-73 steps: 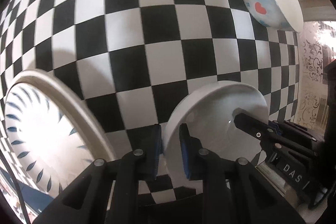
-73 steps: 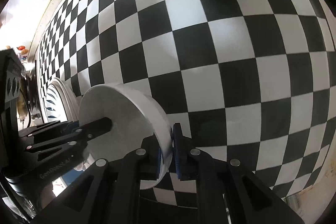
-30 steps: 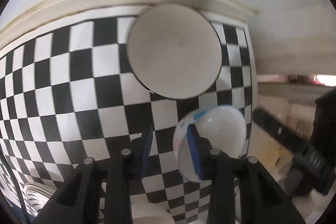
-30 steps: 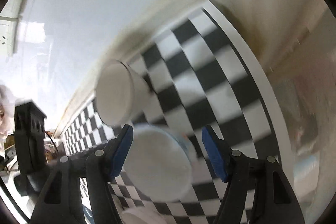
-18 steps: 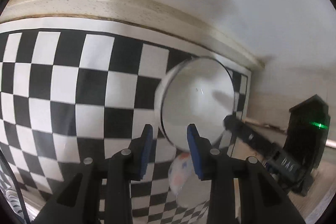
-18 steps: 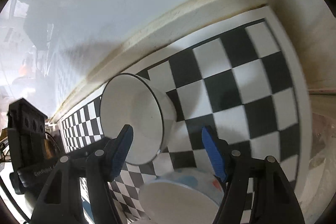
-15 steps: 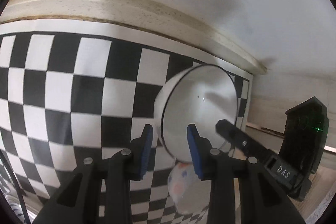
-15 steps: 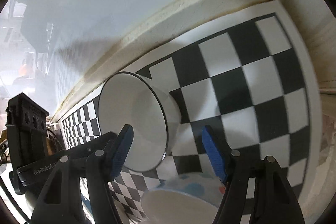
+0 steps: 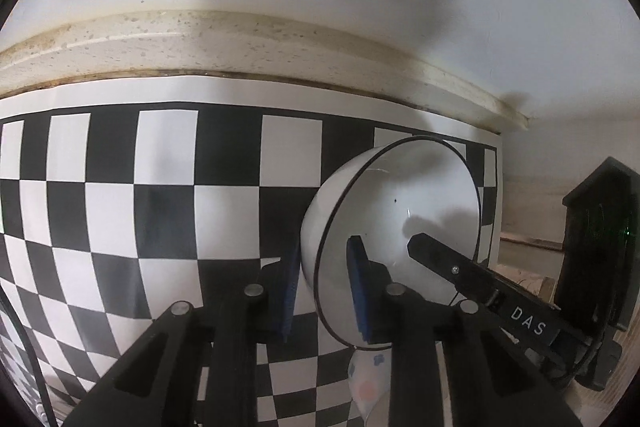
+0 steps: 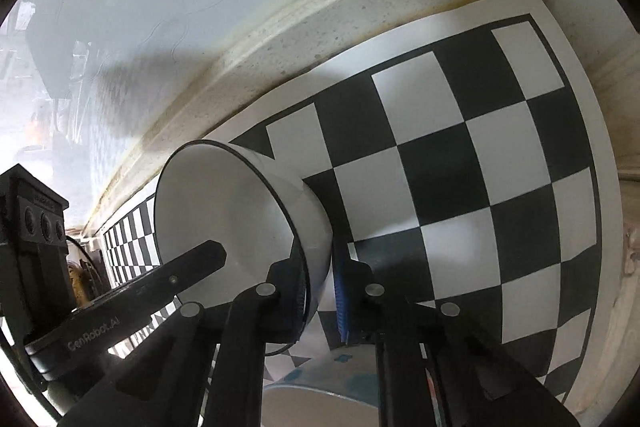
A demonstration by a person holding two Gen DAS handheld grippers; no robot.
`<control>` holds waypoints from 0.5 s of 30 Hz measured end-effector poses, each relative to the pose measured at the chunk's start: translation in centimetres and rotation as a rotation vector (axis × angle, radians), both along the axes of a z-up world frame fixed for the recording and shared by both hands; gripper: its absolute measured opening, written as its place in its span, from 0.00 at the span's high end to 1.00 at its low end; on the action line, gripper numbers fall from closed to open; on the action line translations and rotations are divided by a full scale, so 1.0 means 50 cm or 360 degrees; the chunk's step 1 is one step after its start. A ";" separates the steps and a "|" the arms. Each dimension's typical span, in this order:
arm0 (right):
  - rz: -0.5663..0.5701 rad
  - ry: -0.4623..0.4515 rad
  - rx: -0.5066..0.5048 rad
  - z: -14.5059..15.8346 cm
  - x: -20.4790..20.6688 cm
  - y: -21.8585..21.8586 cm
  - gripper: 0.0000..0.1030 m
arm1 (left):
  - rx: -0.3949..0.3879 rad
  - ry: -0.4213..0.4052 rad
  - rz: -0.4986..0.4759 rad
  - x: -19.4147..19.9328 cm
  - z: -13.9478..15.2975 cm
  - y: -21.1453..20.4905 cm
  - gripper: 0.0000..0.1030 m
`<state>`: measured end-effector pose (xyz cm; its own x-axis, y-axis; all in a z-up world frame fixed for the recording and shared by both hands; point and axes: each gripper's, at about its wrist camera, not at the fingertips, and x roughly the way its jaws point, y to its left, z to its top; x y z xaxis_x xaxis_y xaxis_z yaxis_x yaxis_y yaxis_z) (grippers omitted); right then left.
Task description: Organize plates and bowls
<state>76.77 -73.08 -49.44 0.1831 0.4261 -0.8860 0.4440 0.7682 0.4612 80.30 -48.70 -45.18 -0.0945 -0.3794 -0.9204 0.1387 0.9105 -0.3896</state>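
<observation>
A white bowl with a thin black rim (image 9: 400,195) (image 10: 216,195) sits near the far right corner of the checkered mat. My left gripper (image 9: 324,247) is closing on its near-left rim, with one blue pad outside the wall and one inside. My right gripper (image 10: 320,263) is shut on the opposite rim, its pads pinching the wall. Each view shows the other gripper's black finger (image 9: 460,271) (image 10: 160,287) reaching into the bowl. A bowl with a blue and red flower print (image 9: 368,387) (image 10: 320,383) lies just below the grippers, mostly hidden.
The black-and-white checkered mat (image 9: 160,211) (image 10: 500,167) ends at a speckled cream ledge (image 9: 200,43) (image 10: 320,7) under a white wall. The mat's right edge (image 10: 600,147) lies close to the white bowl.
Both grippers came down and in on the white bowl. The right jaws went from wide open to shut on its rim, and the left jaws narrowed onto it. The flower bowl slid low in both views.
</observation>
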 end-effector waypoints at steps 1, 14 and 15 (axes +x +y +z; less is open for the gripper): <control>0.0002 -0.0005 -0.0001 0.004 -0.004 -0.001 0.87 | 0.0005 -0.0016 -0.0005 -0.003 0.006 0.000 0.79; 0.0028 -0.0113 -0.0019 0.119 -0.050 0.090 0.87 | -0.0005 -0.0140 -0.0071 -0.071 0.126 0.032 0.79; 0.0031 -0.0123 -0.0021 0.128 -0.059 0.095 0.87 | -0.0010 -0.0149 -0.0073 -0.081 0.141 0.038 0.79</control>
